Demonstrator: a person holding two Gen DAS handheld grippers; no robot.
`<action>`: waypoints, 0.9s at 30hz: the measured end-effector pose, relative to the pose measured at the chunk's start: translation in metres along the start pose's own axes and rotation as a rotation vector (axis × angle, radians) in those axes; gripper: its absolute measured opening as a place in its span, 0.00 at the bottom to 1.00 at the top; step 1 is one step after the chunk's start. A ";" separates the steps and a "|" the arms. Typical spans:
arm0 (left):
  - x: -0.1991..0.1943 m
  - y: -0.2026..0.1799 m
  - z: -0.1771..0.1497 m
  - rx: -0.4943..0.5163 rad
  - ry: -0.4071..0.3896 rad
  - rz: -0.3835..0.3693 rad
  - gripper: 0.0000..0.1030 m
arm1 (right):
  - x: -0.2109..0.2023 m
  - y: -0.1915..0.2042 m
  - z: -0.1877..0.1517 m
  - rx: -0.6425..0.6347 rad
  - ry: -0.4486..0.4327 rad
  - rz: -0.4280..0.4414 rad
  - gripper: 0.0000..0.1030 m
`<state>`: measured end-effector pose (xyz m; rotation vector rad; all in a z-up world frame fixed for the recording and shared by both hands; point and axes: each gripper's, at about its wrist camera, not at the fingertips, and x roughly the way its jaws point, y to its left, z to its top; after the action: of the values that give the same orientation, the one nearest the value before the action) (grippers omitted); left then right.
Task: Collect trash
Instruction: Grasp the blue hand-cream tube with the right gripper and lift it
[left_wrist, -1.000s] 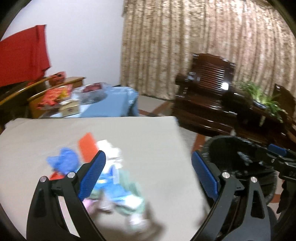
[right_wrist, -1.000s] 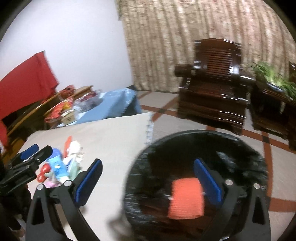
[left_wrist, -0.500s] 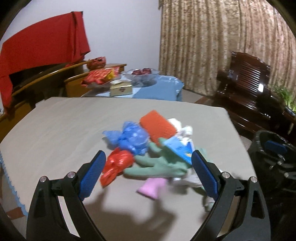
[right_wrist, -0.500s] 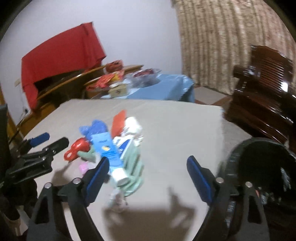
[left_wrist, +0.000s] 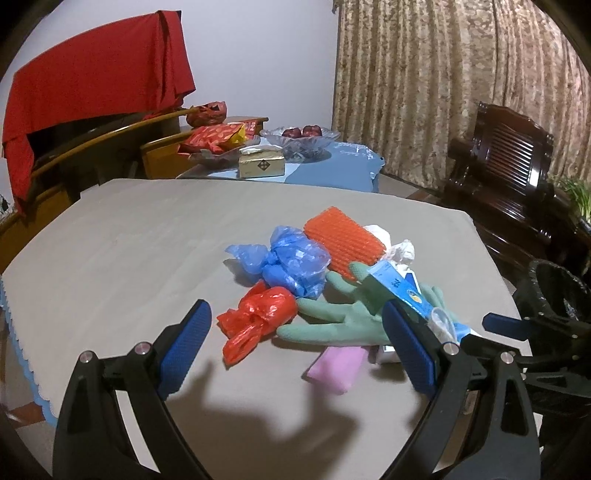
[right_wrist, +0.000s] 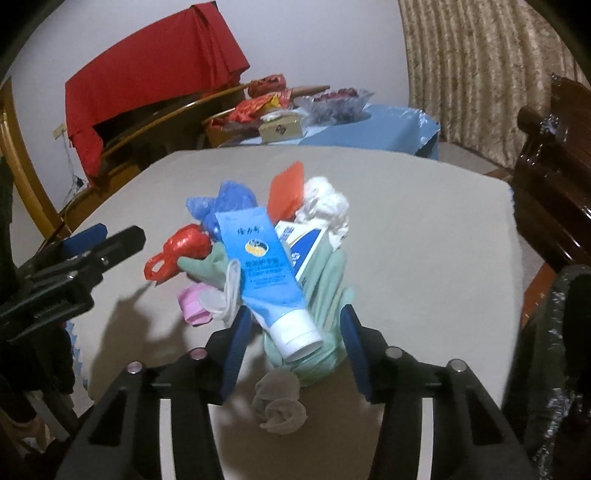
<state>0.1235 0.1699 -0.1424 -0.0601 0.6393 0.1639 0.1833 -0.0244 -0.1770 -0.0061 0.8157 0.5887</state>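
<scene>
The work surface was a table (left_wrist: 110, 251) under a plain grey-beige cloth, with a scalloped light-blue edge showing at its near left corner. The trash lay in one heap toward the right half of the table: a blue plastic bag (left_wrist: 291, 258), a red plastic bag (left_wrist: 258, 317), an orange ridged piece (left_wrist: 343, 240), crumpled white tissue (right_wrist: 328, 206), a green rubber glove (left_wrist: 340, 317), a blue tube with a white cap (right_wrist: 266, 273), a small blue-and-white carton (right_wrist: 303, 243), a pink packet (left_wrist: 340, 365) and a grey balled sock (right_wrist: 280, 402) nearest the right wrist camera.

The left gripper (left_wrist: 295, 354) stood wide over the near edge of the heap, nothing between its pads. The right gripper (right_wrist: 295, 350) had just been closing; its jaws stood narrow around the tube's cap end and the glove's cuff. Whether the pads pressed on either could not be told.

A bin lined with a black bag (left_wrist: 550, 284) stood just off the table's right side. Behind were a second table with a blue cover (left_wrist: 332, 166) carrying a glass bowl (left_wrist: 299, 136) and a box, a red cloth (left_wrist: 96, 85) draped over furniture, patterned curtains (left_wrist: 443, 81), a dark wooden armchair (left_wrist: 506, 173) and a plain white wall.
</scene>
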 end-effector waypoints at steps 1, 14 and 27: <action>0.001 0.001 -0.001 -0.002 0.002 0.001 0.88 | 0.002 0.001 0.000 -0.004 0.005 0.004 0.47; 0.012 0.006 -0.004 -0.019 0.026 0.003 0.88 | 0.012 0.004 0.000 -0.005 0.042 0.046 0.35; 0.012 0.000 -0.007 -0.012 0.028 -0.004 0.88 | 0.007 0.012 0.005 -0.024 0.020 0.042 0.34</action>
<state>0.1287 0.1709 -0.1553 -0.0750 0.6657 0.1630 0.1839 -0.0096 -0.1757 -0.0166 0.8297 0.6384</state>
